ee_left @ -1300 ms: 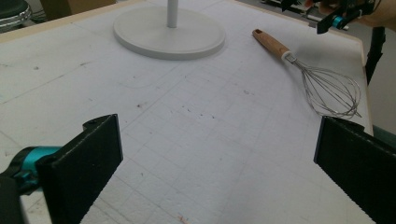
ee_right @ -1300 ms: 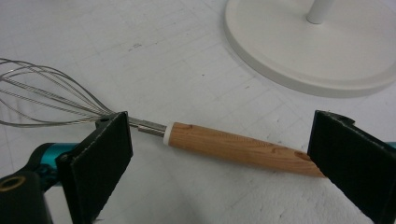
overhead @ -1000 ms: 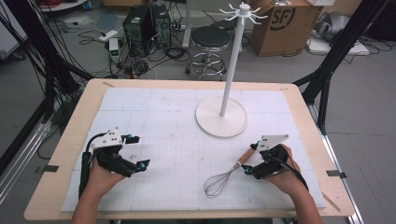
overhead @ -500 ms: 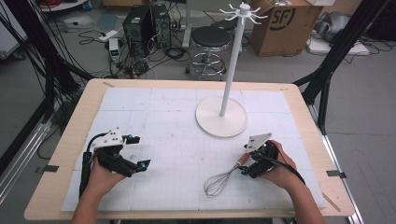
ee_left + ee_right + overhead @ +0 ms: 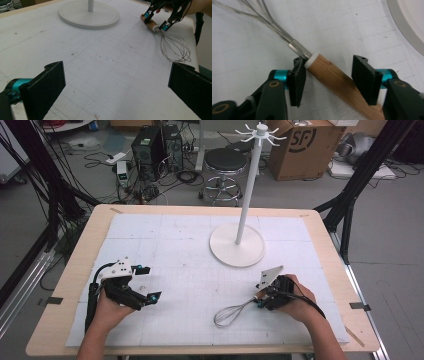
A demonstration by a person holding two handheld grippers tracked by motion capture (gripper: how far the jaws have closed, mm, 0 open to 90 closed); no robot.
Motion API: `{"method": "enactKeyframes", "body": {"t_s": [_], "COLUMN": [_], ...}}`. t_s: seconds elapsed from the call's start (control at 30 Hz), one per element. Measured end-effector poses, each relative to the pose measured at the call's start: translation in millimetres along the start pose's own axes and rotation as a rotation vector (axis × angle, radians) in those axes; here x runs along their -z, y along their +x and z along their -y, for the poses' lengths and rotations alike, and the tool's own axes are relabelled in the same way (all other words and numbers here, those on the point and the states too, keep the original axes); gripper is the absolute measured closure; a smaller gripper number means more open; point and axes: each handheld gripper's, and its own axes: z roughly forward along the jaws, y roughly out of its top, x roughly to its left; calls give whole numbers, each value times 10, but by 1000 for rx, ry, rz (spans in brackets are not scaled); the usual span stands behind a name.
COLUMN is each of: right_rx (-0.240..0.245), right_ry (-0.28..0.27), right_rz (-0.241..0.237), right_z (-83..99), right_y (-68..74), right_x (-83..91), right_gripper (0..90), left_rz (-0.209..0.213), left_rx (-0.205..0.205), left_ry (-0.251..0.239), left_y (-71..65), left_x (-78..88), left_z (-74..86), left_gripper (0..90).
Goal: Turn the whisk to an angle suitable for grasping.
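We judge whisk (image 5: 235,312) light, wire loops springy, wooden handle (image 5: 337,81) stiff: best hold there. Whisk lies flat on bench (image 5: 75,270), near our right front, below stand (image 5: 240,240). Right gripper (image 5: 328,80) jaws just closing, straddling handle aslant; left one touches collar, right one apart. Left gripper (image 5: 117,90) jaws wide, empty.

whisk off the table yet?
No, the whisk lies flat on the white mat, its wooden handle between the two sides of the right claw, which have just been closing.
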Motion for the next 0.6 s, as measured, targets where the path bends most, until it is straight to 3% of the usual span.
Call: {"method": "enactKeyframes", "body": {"t_s": [0.13,0.33,0.43,0.5,0.53,0.6], "right_rx": [8,-31,-51,-36,-67,-64], "right_ry": [-17,-46,-45,-54,-64,-79], "right_rz": [-2,-21,-15,-9,-2,0], "right_z": [-33,-39,-39,-35,-6,42], "right_y": [23,29,35,23,23,-11], "right_x": [2,1,4,3,39,81], "right_gripper": [567,646,624,581,539,526], "left_rz": [2,2,2,3,3,0], "left_rx": [-1,0,-3,-2,-2,1], "left_ry": [1,4,8,6,6,6], "left_y": [4,5,7,6,6,7], "left_x": [-1,-5,-3,-4,-4,-3], "left_z": [1,3,3,5,5,7], "left_gripper": [17,17,17,17,17,17]}}
